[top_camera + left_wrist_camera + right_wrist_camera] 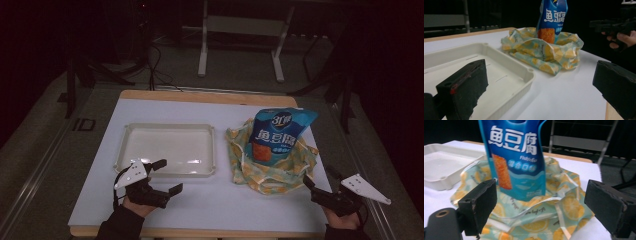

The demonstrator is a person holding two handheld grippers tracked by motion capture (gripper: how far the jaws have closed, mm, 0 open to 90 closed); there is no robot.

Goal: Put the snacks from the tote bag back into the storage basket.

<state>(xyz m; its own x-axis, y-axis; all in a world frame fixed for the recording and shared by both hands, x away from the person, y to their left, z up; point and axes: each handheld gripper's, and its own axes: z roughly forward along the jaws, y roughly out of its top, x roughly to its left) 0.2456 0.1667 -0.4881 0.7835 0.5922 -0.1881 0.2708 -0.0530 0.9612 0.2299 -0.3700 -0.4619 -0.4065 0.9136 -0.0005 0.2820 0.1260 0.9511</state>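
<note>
A blue snack pouch (277,132) stands upright on a crumpled lemon-print plastic bag (270,176) at the right of the white table. An empty cream tray (165,147) lies left of centre. My left gripper (171,175) is open just in front of the tray's near edge. Its own view shows the tray (506,75), the lemon-print bag (544,53) and the pouch (552,18) beyond the open left gripper (541,72). My right gripper (319,176) is open at the bag's near right corner. Its view faces the pouch (516,157) and bag (564,207) between the wide jaws of the right gripper (541,192).
The table top (210,207) has a wooden rim at its front and back edges. Behind it, a white metal frame (240,30) and cables (155,70) sit on the grey floor. The other hand and its gripper (614,25) appear at the upper right of the left gripper view.
</note>
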